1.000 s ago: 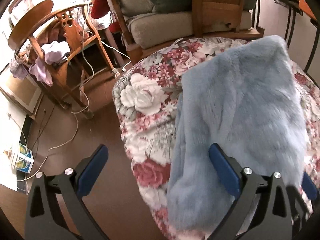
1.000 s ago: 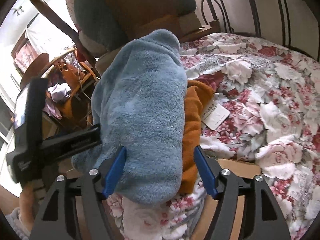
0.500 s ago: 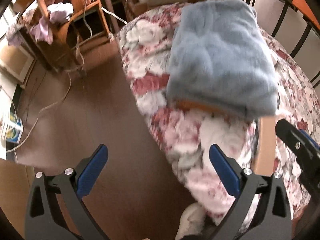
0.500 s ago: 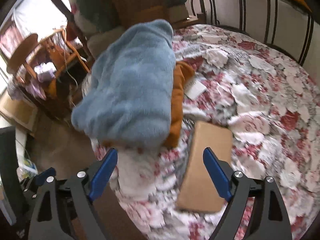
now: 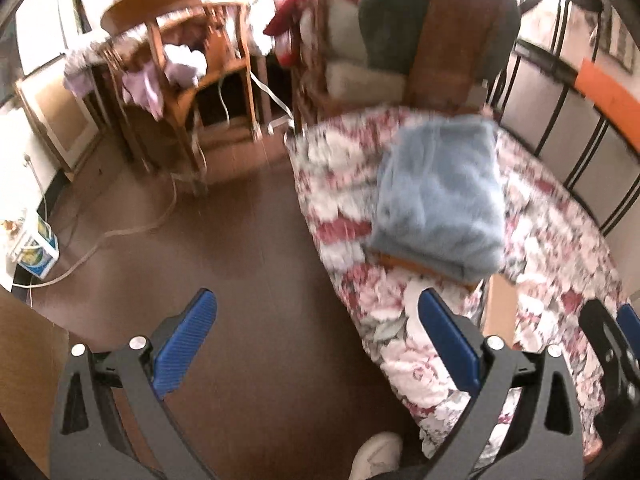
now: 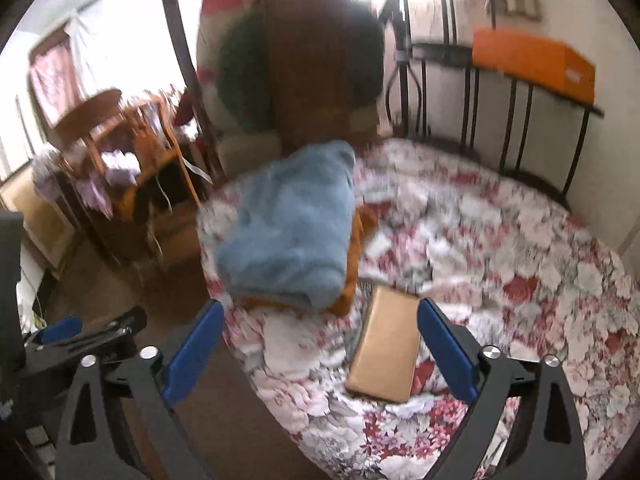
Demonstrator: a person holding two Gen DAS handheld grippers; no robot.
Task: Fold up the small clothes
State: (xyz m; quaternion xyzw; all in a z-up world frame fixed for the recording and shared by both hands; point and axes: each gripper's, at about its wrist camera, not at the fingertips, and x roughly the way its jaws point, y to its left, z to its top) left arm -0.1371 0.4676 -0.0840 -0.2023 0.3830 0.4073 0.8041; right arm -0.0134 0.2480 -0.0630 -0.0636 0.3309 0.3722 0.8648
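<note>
A folded fluffy light-blue garment (image 5: 440, 196) (image 6: 292, 224) lies on an orange folded garment (image 6: 358, 240) (image 5: 404, 266) near the left edge of the floral bed cover (image 6: 500, 264) (image 5: 560, 248). My left gripper (image 5: 320, 336) is open and empty, held over the brown floor well short of the pile. My right gripper (image 6: 320, 344) is open and empty, above the bed's front edge, back from the pile. The left gripper also shows low left in the right wrist view (image 6: 92, 332).
A tan flat cardboard piece (image 6: 386, 344) lies on the bed in front of the pile. A wooden chair with clothes (image 5: 176, 64), a cushioned chair (image 5: 372, 60), floor cables (image 5: 120, 236), and a black metal bed rail (image 6: 520, 120) with an orange box (image 6: 532, 62) surround the bed.
Both grippers have pulled back and up from the blue garment, which was between their fingers a second ago. It now lies folded on the orange garment, untouched.
</note>
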